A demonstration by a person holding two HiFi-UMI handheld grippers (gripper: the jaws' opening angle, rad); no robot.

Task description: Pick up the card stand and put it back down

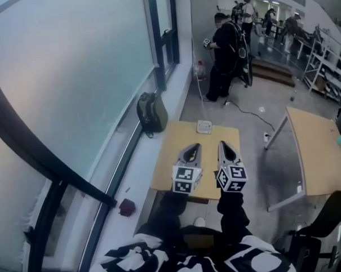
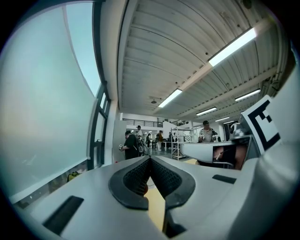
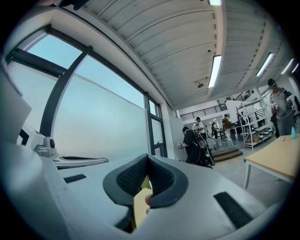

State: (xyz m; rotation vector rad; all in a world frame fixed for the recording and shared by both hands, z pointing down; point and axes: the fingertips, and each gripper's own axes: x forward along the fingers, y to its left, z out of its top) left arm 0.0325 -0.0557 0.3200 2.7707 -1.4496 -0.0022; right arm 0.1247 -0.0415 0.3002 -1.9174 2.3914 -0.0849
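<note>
**A:** Both of your grippers are closed and empty. In the left gripper view, your left gripper has its ribbed pads pressed tip to tip, with a sliver of the wooden table showing beneath them.

**B:** It's the same on your other side. Your right gripper has its jaws meeting at the tips, with nothing caught between them.

**A:** In the head view you hold them level and side by side over the table. The left gripper and right gripper point away from you, close together but not touching. Your dark sleeves run straight back from the marker cubes.

**B:** The card stand looks to be the small pale thing at the table's far edge. It sits ahead of your grippers, roughly between the lines they point along, and neither touches it. Only tabletop lies between the tips and the stand.

**A:** Off the table's far left corner, an olive backpack leans under the window. A small dark red thing lies on the pale ledge to your left.

**B:** To your right, a second table stands well apart. Beyond the stand, a person in dark clothes stands with others behind. A cable trails across the floor, and shelving lines the far right.
</note>
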